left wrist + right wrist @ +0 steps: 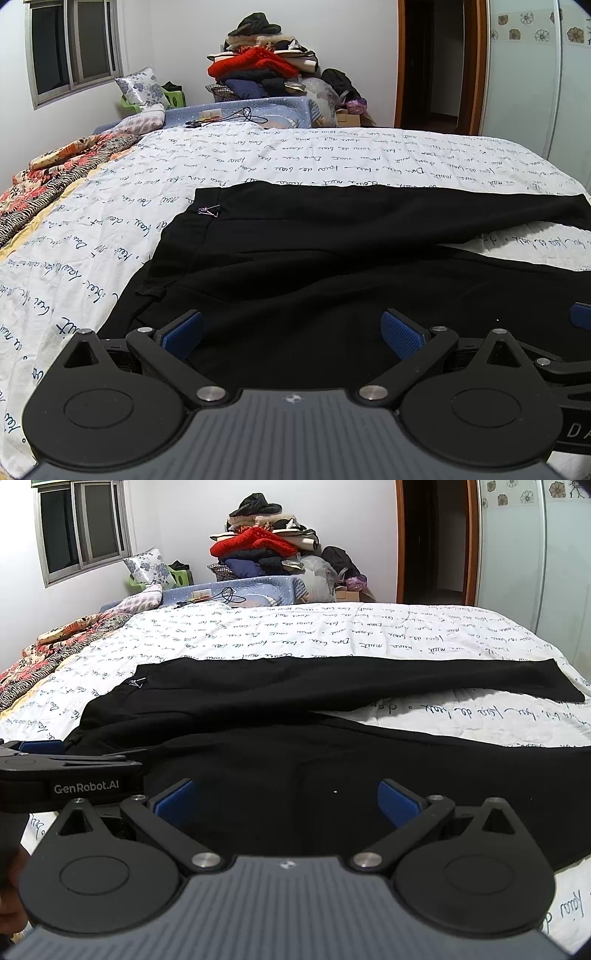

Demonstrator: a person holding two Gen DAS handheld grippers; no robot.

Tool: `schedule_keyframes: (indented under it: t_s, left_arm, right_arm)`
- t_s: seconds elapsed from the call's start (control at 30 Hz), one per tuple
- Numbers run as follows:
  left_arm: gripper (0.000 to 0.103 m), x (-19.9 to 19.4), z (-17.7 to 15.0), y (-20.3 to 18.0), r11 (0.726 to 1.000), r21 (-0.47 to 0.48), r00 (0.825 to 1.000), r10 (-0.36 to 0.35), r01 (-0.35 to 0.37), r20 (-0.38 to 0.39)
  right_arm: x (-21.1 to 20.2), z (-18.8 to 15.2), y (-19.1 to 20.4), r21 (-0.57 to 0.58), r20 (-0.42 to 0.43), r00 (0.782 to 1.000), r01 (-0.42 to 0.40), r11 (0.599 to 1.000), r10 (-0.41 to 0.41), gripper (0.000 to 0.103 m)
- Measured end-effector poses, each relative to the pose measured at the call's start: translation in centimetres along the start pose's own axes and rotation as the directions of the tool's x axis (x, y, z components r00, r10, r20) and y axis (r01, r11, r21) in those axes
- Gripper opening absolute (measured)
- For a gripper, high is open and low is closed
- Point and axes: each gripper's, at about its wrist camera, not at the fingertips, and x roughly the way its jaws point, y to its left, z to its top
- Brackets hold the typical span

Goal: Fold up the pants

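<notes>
left wrist view shows me the pants [332,266] spread unfolded on the bed [258,158], left hand-held gripper [291,334] and right hand-held gripper [286,803] both wide, empty.

Pants [332,273]: matt black cloth, soft, lightly creased, small shiny metal trinket [208,211] near the left end. Bed sheet [110,236]: white cotton-like cloth, matt, wrinkled, printed with dark script; far pile of clothes [264,62] with a coarse red knit among smoother fabrics. Left gripper [291,334] and right gripper [288,803]: matt black plastic arms, polished metal pivot pins, rough-textured blue pads [400,334], ribbed grey plastic body; door frame [400,62] of glossy brown wood.
</notes>
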Motion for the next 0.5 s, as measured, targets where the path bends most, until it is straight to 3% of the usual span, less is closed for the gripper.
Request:
schedule_keyframes:
  t_s: [0.5]
  left_arm:
    - [0.103, -0.02, -0.17, 0.17, 1.000, 0.007, 1.000, 0.002, -0.002, -0.003]
  right_arm:
    - [0.15, 0.06, 0.10, -0.005, -0.005, 1.000, -0.001, 1.000, 0.001, 0.103]
